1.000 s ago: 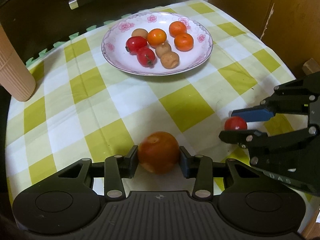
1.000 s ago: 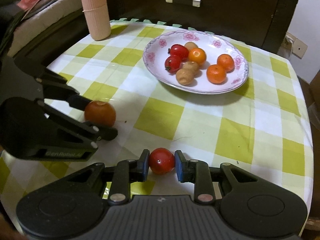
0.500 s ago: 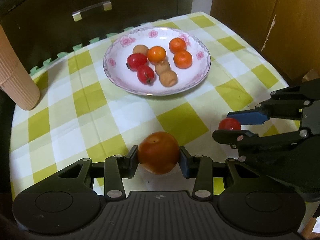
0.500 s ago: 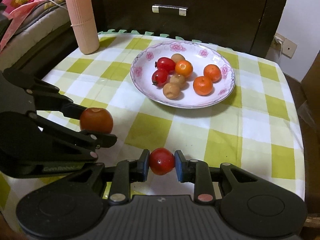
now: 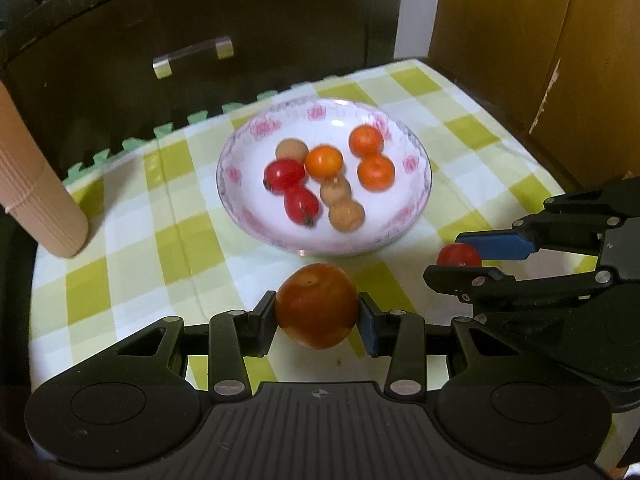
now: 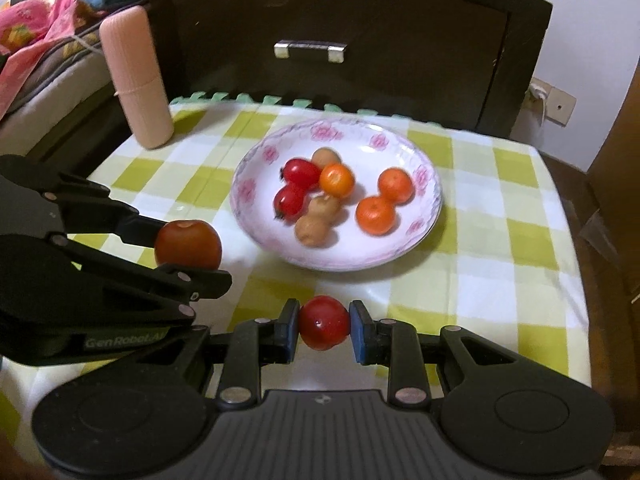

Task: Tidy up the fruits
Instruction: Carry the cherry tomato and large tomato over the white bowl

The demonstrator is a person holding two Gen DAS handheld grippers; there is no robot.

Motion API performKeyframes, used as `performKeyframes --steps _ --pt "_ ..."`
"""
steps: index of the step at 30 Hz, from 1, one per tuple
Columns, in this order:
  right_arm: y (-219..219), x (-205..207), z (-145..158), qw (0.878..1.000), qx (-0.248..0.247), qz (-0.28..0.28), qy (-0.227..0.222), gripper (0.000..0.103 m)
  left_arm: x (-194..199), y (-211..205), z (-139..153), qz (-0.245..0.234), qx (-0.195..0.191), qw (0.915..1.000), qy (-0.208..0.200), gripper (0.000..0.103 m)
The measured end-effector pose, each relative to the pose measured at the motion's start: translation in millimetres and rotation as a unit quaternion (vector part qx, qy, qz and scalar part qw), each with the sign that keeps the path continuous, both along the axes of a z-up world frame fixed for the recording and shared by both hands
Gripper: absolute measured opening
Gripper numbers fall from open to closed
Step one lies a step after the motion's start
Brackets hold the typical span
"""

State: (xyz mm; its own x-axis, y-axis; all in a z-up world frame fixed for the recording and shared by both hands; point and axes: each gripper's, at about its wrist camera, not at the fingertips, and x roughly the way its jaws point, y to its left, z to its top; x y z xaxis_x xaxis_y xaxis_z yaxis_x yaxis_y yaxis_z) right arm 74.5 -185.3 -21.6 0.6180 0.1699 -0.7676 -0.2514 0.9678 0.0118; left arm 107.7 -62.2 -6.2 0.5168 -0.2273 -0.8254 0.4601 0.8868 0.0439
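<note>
My left tongs [image 5: 318,316] pinch the big tomato [image 5: 317,305] across its middle; my right tongs [image 6: 324,326] pinch the small tomato [image 6: 324,322]. Both hang near the plate [image 6: 424,236]. They look soft, smooth-skinned and light, so I judge a gentle squeeze suits.

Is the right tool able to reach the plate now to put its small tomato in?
Probably yes: the right tool, shut on the small tomato, faces the plate with only bare cloth between.

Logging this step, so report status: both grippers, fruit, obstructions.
Left gripper shut on large tomato. Right gripper shut on small tomato. Both short of the plate; path to it clear.
</note>
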Motion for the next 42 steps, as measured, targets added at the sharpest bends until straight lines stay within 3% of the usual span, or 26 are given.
performKeyframes --steps 10,21,42 --pt "-10 39 14 1.0 0.002 -0.016 -0.023 0.026 39 -9 14 0.015 -0.015 0.9996 -0.02 0.048" --pt "-15 81 -1 1.0 -0.007 -0.023 -0.015 0.026 73 -18 4 0.02 -0.011 0.9996 -0.016 0.048" --pt "-12 100 -4 0.999 -0.019 0.0 -0.037 0.027 97 -16 -6 0.036 -0.02 0.9991 0.003 0.049"
